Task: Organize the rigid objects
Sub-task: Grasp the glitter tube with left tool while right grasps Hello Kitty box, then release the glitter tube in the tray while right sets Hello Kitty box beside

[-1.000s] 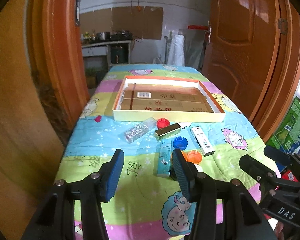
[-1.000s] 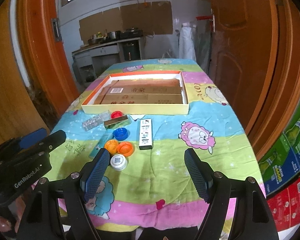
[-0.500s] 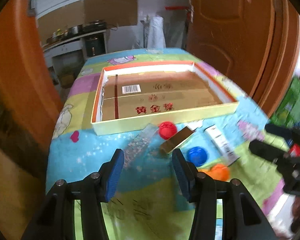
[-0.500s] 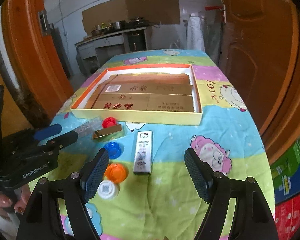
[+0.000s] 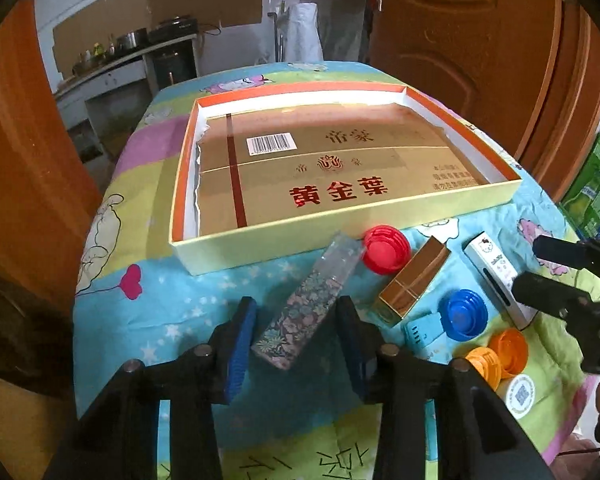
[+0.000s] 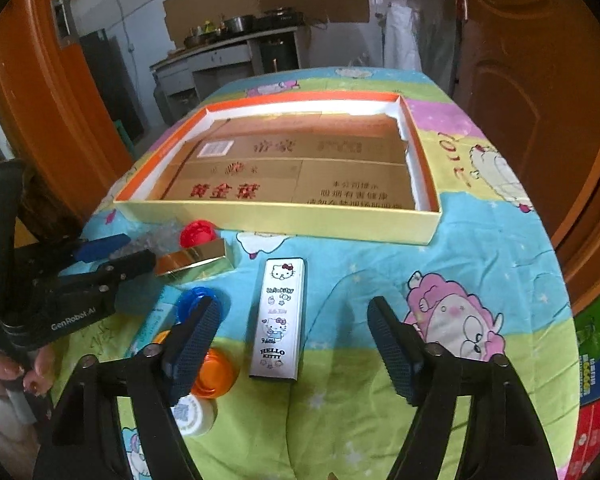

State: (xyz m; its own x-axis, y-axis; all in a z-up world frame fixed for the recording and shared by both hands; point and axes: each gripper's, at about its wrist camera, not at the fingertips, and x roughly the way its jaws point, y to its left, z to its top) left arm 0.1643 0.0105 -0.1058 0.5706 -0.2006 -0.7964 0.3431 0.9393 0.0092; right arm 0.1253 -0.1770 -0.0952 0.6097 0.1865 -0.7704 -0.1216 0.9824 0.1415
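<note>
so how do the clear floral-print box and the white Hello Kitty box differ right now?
The clear floral-print box is see-through and lies diagonally; the white Hello Kitty box is opaque and points toward the tray. The floral box has its near end between the closing left tongs, untouched; the Kitty box is framed by the closing right tongs. Both lie flat.

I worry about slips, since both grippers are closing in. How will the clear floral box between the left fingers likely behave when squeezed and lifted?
The floral box looks like thin clear plastic, so it is probably light and may flex if pinched hard. Its glossy sides could be slippery. The left gripper is closing near one end of the long box, pads not yet touching, so the far end may droop or swing.
</note>
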